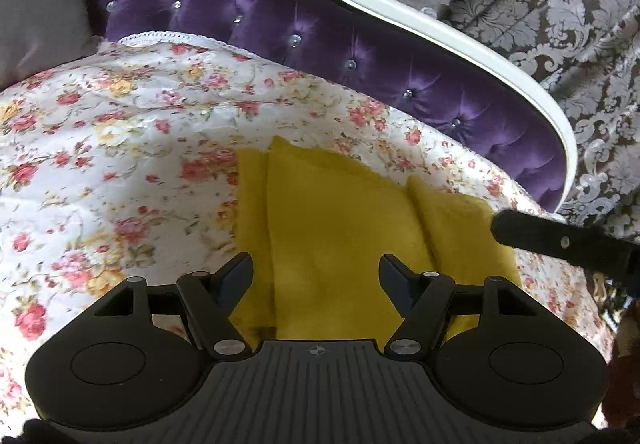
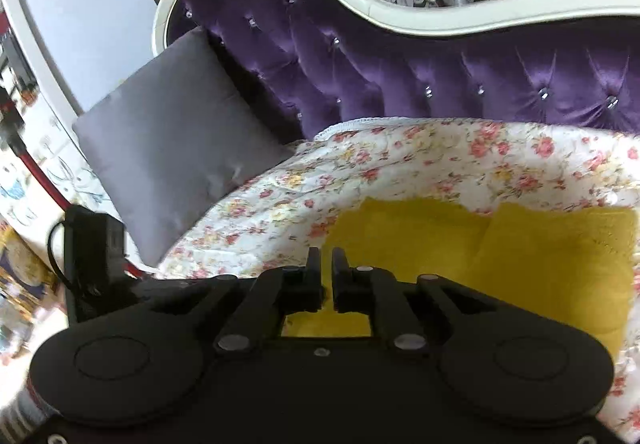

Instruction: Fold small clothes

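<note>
A yellow fleece garment (image 1: 344, 220) lies flat on the floral quilt (image 1: 120, 148), with lengthwise folds running away from me. My left gripper (image 1: 317, 276) hovers over its near part, open, with only the cloth below showing between the fingers. In the right wrist view the same yellow garment (image 2: 520, 268) spreads to the right. My right gripper (image 2: 326, 268) stands at its left edge, its fingers drawn together to a thin slit with no cloth seen pinched. From the left wrist view, the right gripper's black fingers (image 1: 560, 244) reach in at the garment's right edge.
The quilt (image 2: 400, 164) covers a sofa seat with a purple tufted backrest (image 1: 360, 56) and a curved white frame (image 1: 400, 8). A grey cushion (image 2: 172, 136) leans at the left end. A black device with a cable (image 2: 96, 244) sits beside it. Patterned curtains (image 1: 540, 4) hang behind.
</note>
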Tool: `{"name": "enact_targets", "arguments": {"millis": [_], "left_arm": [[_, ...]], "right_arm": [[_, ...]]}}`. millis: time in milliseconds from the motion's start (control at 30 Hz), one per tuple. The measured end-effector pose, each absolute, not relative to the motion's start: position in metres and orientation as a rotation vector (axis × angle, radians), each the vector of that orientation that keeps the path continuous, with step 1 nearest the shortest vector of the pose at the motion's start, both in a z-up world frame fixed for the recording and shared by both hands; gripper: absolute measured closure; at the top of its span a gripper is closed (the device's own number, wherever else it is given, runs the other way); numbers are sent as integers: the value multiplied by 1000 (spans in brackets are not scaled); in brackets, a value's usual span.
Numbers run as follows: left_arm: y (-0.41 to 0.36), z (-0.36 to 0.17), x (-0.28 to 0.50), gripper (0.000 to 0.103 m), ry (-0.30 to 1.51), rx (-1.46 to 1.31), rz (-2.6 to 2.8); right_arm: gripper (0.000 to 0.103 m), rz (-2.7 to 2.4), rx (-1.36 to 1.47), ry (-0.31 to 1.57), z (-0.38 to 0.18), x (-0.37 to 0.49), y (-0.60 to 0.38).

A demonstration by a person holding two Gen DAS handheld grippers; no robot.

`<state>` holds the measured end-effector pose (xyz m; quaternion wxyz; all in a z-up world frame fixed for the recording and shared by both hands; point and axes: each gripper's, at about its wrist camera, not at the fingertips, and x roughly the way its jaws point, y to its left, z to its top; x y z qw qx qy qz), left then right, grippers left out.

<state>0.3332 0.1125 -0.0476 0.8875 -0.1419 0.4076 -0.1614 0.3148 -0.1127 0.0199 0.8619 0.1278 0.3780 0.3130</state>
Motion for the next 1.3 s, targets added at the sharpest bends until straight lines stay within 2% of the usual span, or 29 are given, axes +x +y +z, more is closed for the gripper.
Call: {"name": "enact_targets", "arguments": {"millis": [67,133,167,200,267,367,467,567,667,733,800,867,967,1033,1300], "left_arm": [[114,-44,333,35,839,-299,-346],[109,-39,336,35,832,-294,-360],[106,-38,338,35,830,-290,-371],[102,-37,339,35,832,-286,-387],[88,-33,345,35,840,-282,-426],[65,-30,354,34,871,-284,-491],[44,-31,362,34,907,-269,-527],[30,-33,365,33,931,-249,-537],[24,-37,368,32,957,-261,-541],[21,-39,371,30,976,-264,-540],[16,-41,372,29,993,-248,-539],[11,-43,375,29,1010,-237,-542],[3,-46,379,25,1036,-244,-558],[-5,-49,383,17,1048,-251,-571],[-45,-67,405,16,1118,-341,-619]], "right_arm": [[81,596,180,775,22,303,-117],[44,541,110,765,23,289,-124],[36,515,84,764,22,280,-129],[31,496,58,760,20,271,-133],[31,468,-13,744,15,256,-134],[17,434,-110,734,3,237,-126],[16,421,-221,697,-9,224,-114],[19,439,-304,688,-21,220,-100],[32,464,-372,684,-32,220,-90],[51,463,-405,697,-41,222,-86],[57,462,-416,710,-48,226,-88],[87,484,-384,725,-52,229,-95],[88,453,-279,704,-44,233,-116],[88,434,-180,680,-34,232,-136],[88,378,63,661,-19,230,-198]]}}
